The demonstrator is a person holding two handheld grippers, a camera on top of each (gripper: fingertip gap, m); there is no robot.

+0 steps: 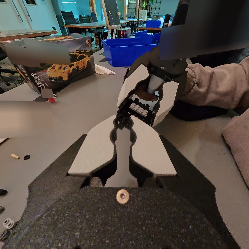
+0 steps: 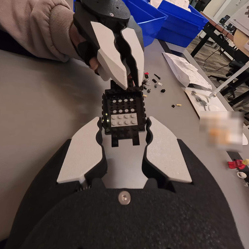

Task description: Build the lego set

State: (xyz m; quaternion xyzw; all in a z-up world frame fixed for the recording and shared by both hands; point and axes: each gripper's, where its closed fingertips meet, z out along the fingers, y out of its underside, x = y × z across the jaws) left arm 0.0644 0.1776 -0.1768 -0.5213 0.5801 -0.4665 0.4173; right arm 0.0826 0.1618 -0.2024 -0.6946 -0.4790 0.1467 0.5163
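A black lego chassis with a light grey 2x4 plate on its studs is held between both grippers above the grey table. My right gripper is shut on the chassis's two long sides near its close end. My left gripper comes down from above and is shut on the chassis's far narrow end. In the left wrist view my left gripper pinches the black end of the chassis, and the right gripper clamps it from behind. The grey plate shows there too.
Several small loose parts lie on the table beyond the chassis. White paper bags and blue bins are at the right. A lego box stands at the left, with a tan pin and a black piece nearby. The tips of one gripper are about 4 cm away from the tips of the other.
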